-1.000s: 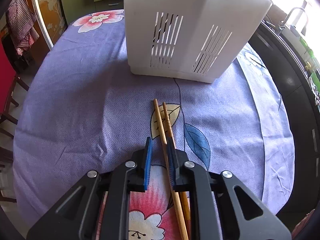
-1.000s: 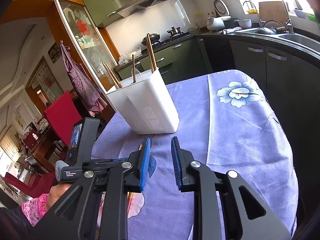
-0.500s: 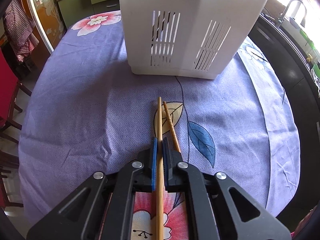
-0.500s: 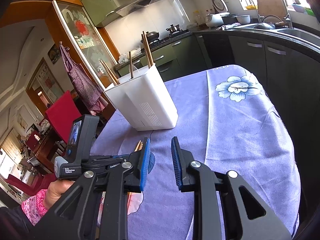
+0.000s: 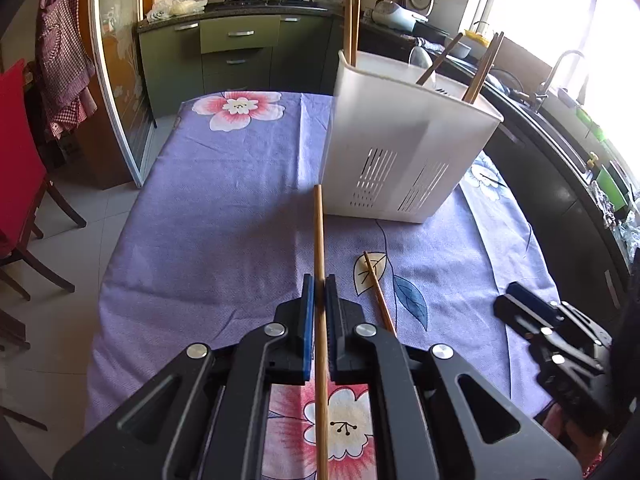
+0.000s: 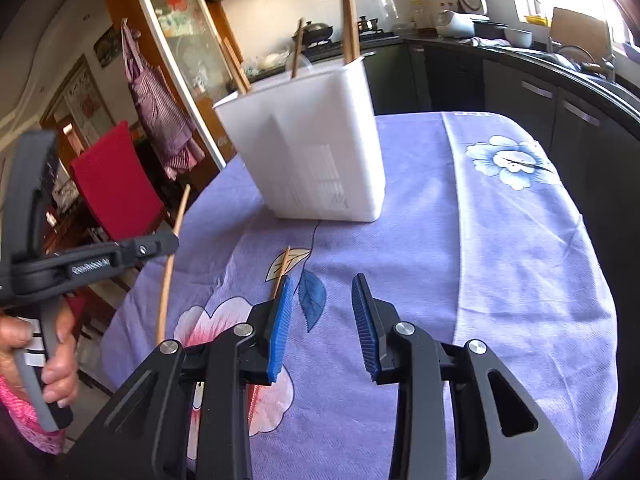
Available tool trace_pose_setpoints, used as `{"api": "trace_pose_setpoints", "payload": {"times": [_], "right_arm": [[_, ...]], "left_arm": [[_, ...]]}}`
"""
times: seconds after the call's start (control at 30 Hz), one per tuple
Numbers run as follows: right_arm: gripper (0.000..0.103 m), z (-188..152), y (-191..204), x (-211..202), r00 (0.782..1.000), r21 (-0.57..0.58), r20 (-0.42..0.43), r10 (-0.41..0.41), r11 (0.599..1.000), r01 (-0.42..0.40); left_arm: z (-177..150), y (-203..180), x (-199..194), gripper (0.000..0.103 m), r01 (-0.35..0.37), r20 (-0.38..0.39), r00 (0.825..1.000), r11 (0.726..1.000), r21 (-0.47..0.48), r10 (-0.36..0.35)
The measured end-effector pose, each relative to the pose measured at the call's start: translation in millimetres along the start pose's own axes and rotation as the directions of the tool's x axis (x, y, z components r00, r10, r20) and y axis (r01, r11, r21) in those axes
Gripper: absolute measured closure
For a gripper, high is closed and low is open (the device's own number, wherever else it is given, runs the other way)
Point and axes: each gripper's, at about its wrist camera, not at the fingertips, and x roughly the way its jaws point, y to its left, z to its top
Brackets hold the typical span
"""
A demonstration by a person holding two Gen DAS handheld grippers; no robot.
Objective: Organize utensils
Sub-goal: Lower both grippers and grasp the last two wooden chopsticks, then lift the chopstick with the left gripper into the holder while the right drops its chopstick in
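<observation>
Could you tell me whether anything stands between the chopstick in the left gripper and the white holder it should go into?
Nothing visible does: only bare tablecloth lies between the held chopstick and the white holder.

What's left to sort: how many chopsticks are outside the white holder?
2. One chopstick is clamped in the left gripper, above the tablecloth; the other chopstick lies on it by the leaf print. More may hide under grippers.

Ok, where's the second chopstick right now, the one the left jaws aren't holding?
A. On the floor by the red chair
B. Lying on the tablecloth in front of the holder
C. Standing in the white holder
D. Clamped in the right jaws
B: the loose chopstick lies flat on the tablecloth short of the white holder, while the left gripper clamps the other chopstick and the opening right gripper holds nothing.
</observation>
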Motion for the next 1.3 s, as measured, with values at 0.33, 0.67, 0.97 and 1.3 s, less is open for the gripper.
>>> {"api": "trace_pose_setpoints", "payload": {"times": [0.33,0.67,0.97,1.3], "right_arm": [[0.071,3.4,57.3,89.0,0.983,-0.161,-0.163,-0.081,0.985,0.054],[0.089,8.3,64.5,116.0,0.97,-0.193,-0.187,-0.158,0.974,0.121],[0.096,13.1,53.0,97.1,0.981,-0.146,-0.153,-0.122,0.984,0.1],[0.096,35.3,34.1,0.6,0.999,-0.061,0.043,-0.024,0.998,0.027]], "left_arm": [[-4.0,11.6,-12.2,0.098,0.039,0.015,0.999,0.999,-0.003,-0.039],[-3.1,16.3,-8.6,0.098,0.056,0.008,0.998,0.998,-0.008,-0.056],[-2.5,14.2,-6.6,0.098,0.054,0.005,0.999,0.999,0.005,-0.054],[0.3,8.9,-22.6,0.098,0.053,0.037,0.998,0.998,0.033,-0.055]]}}
